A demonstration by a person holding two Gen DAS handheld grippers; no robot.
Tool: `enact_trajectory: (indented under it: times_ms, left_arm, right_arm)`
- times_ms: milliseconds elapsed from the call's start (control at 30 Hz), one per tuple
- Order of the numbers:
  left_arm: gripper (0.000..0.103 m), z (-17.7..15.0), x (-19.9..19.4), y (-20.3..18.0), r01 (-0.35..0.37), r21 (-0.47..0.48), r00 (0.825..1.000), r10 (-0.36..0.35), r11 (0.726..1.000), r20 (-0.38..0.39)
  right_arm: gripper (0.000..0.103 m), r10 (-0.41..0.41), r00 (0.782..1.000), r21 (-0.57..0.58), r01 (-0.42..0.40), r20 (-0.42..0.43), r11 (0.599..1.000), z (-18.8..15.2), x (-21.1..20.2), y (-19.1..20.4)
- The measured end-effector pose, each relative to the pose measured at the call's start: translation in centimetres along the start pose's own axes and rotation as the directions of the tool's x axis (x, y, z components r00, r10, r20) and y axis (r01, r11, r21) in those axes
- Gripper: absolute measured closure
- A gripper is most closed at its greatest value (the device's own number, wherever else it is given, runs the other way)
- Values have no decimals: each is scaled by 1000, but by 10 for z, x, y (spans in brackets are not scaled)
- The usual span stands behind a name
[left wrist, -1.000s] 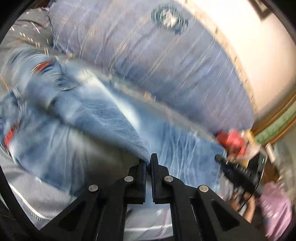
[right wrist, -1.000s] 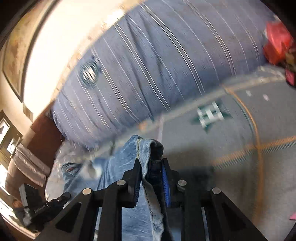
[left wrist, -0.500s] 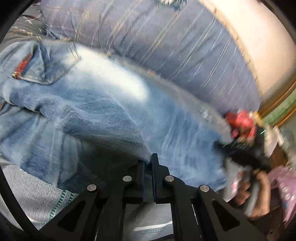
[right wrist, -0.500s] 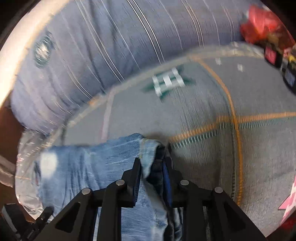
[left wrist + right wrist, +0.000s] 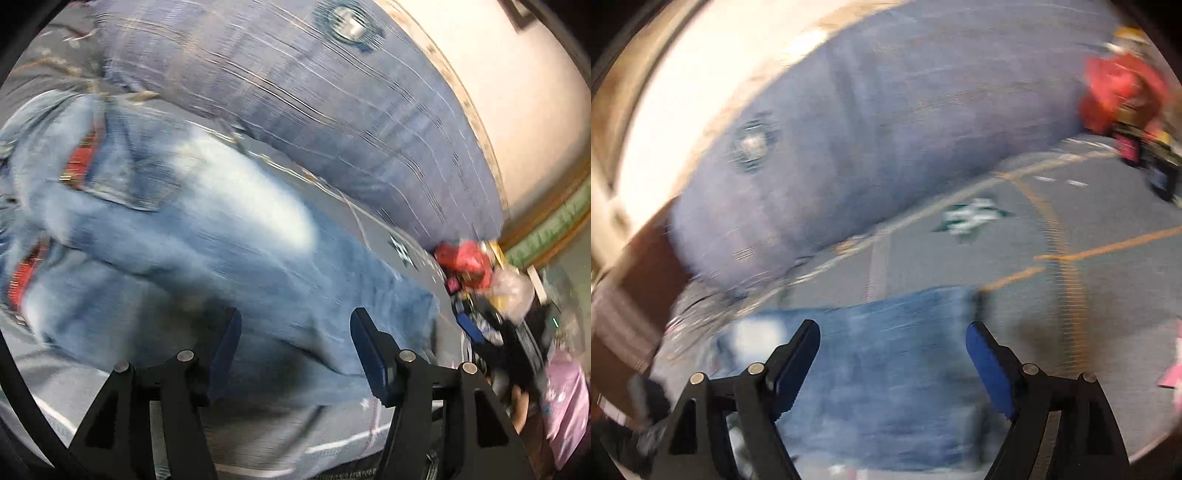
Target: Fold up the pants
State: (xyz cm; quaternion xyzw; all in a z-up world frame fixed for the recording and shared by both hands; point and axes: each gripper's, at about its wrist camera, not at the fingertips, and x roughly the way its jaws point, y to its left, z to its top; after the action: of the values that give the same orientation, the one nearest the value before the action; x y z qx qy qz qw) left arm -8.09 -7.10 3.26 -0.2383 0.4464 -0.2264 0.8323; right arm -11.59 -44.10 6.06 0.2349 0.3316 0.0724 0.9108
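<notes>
Faded blue jeans (image 5: pixel 207 229) lie across the grey bedspread, their waist and back pockets with red trim at the left of the left wrist view, their leg ends at the right. My left gripper (image 5: pixel 293 332) hangs just above the denim, jaws opening, nothing pinched between the blue pads. In the right wrist view the jeans' leg end (image 5: pixel 886 354) lies flat under my right gripper (image 5: pixel 892 343), whose jaws are opening wide apart and clear of the cloth. Both views are motion-blurred.
A long blue striped bolster (image 5: pixel 332 122) (image 5: pixel 886 129) runs along the wall behind the jeans. A red bag and clutter (image 5: pixel 465 258) (image 5: pixel 1119 92) sit at the bed's far end. The grey bedspread (image 5: pixel 1108 295) has orange stitched lines. A person's hand (image 5: pixel 521 406) shows at the lower right.
Both grippers were shut on folds of the jeans and now stand open, with the denim dropped flat on the bed. Both cameras have shifted across the bed.
</notes>
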Motion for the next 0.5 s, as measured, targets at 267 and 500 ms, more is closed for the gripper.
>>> enact_trajectory:
  times_ms: [267,500]
  left_arm:
    - [39,13,-14,55,1,-178,999,5,984,38]
    - [34,17,-20,85,37,-289,998,-21,957,61]
  right_arm:
    - [19,41,968,-443,-151,-248,884,-82,80,153]
    - [21,-60,967,-652,-121,-248,749,-121,134,219]
